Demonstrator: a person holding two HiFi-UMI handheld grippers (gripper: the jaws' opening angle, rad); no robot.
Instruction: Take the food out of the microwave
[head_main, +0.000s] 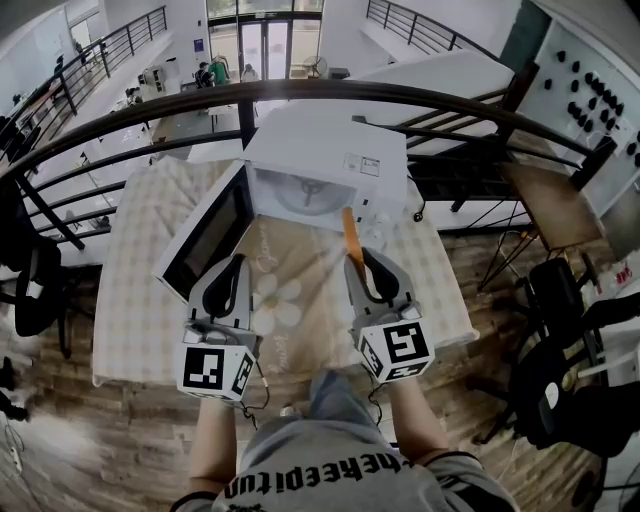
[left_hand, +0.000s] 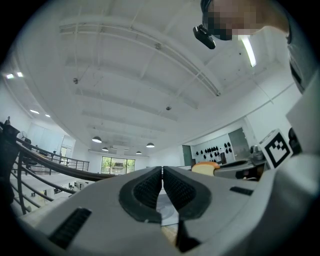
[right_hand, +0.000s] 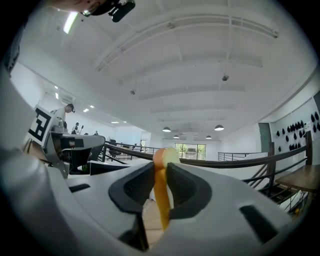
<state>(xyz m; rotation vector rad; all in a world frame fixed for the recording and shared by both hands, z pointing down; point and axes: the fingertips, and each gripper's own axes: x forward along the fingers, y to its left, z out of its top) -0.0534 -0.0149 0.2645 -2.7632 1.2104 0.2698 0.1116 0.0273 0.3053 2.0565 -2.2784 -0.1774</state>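
The white microwave (head_main: 330, 150) stands at the back of the table with its door (head_main: 205, 235) swung open to the left; its glass turntable (head_main: 305, 192) looks bare. My right gripper (head_main: 358, 262) is shut on the food, a thin pale slice with an orange rim (head_main: 350, 232), held on edge just in front of the open cavity. In the right gripper view the slice (right_hand: 161, 172) stands upright, pinched between both pads. My left gripper (head_main: 238, 264) hovers beside the door, shut with nothing in it; its pads (left_hand: 150, 189) meet. The slice (left_hand: 205, 167) also shows in the left gripper view, to the right.
The table carries a pale checked cloth (head_main: 140, 270) with a flower mat (head_main: 280, 295) in front of the microwave. A dark curved railing (head_main: 420, 100) runs behind the table. Chairs (head_main: 560, 300) stand on the wooden floor to the right.
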